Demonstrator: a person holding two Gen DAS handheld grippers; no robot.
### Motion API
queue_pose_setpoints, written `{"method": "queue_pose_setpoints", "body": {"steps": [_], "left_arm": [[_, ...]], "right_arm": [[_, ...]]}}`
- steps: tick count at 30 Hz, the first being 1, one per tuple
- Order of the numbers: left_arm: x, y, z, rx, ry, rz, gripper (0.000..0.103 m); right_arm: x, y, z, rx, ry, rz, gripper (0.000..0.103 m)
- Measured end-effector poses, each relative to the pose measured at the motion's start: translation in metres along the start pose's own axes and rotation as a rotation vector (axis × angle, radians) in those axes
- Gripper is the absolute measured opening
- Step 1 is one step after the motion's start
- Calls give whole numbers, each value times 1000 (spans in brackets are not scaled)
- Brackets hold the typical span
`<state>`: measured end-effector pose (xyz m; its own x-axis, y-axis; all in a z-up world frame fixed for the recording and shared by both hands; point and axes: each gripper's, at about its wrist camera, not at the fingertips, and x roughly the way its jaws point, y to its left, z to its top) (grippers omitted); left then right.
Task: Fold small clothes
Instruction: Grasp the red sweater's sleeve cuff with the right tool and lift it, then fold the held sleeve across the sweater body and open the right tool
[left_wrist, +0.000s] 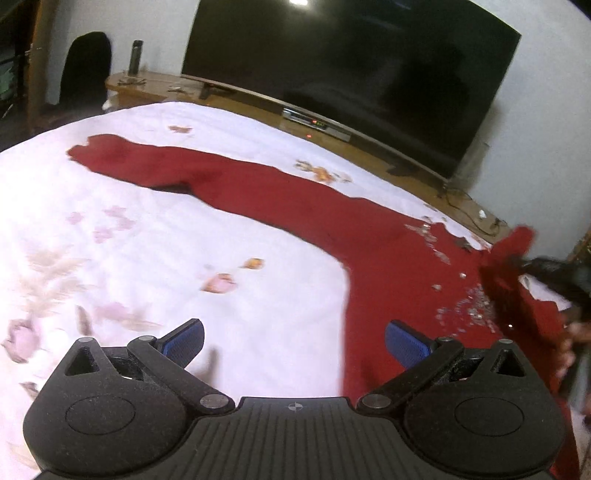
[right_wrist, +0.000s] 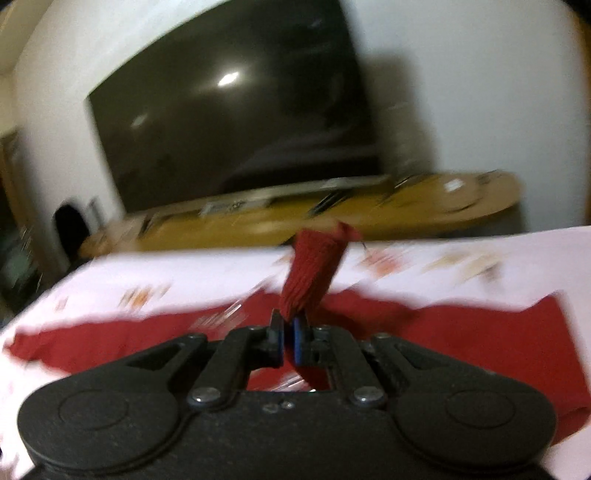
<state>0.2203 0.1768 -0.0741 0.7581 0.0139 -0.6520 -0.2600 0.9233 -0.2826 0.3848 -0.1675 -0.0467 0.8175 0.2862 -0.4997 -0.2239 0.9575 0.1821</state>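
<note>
Pinching red garment (right_wrist: 314, 269) between right tongs (right_wrist: 288, 334)

Prob. home bedroom: bed (left_wrist: 184, 258), TV (left_wrist: 351, 74) (wood shelf (left_wrist: 155, 88)).

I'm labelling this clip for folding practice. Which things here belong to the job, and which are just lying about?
In the job:
- red knit garment, one end pinched
- right gripper, shut on it
- left gripper, open, holding nothing
- floral bedsheet

Lying about:
- television
- wooden TV shelf
- set-top box
- dark bottle
</note>
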Motion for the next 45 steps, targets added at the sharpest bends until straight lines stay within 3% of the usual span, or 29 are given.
{"method": "queue_pose_setpoints", "body": {"steps": [2, 5, 8, 10, 15, 20, 21, 22, 23, 28, 29, 31, 34, 39, 43, 45], "left_arm": [[2, 9, 4, -4, -1, 1, 103], [11, 12, 12, -7, -4, -13, 103], [24, 3, 21, 0, -3, -66, 103], [39, -15, 25, 11, 4, -118, 103], [100, -90, 40, 81, 50, -299, 103], [159, -142, 46, 100, 129, -337, 101], [166, -148, 45, 97, 140, -340, 96], [175, -152, 46, 95, 158, -336, 78], [186, -157, 46, 87, 185, -332, 71], [205, -176, 44, 87, 186, -339, 70], [209, -178, 44, 88, 186, -346, 49], [217, -175, 45, 85, 214, -344, 18], [217, -168, 49, 81, 209, -369, 12], [187, -153, 72, 97, 106, -423, 11], [192, -134, 70, 132, 144, -377, 11], [202, -124, 61, 101, 185, -356, 11]], "right_arm": [[24, 27, -18, -40, 62, 31, 6], [50, 57, -45, -93, 179, 93, 33], [31, 69, -54, -169, 105, 96, 45], [3, 59, -51, -136, 41, 113, 43], [-50, 2, -43, -43, -30, 0, 42], [-94, -60, -41, 55, -53, -122, 42], [-105, -70, -41, 67, -55, -145, 43], [-111, -81, -44, 79, -56, -162, 43], [-119, -91, -50, 94, -58, -177, 43], [-140, -119, -68, 172, -64, -232, 43], [-140, -123, -70, 192, -65, -240, 43], [-141, -131, -73, 221, -64, -255, 43], [-141, -139, -76, 254, -58, -273, 43], [-138, -147, -75, 276, -53, -281, 43], [-133, -154, -66, 323, -74, -262, 43], [-127, -157, -62, 338, -74, -254, 43]]}}
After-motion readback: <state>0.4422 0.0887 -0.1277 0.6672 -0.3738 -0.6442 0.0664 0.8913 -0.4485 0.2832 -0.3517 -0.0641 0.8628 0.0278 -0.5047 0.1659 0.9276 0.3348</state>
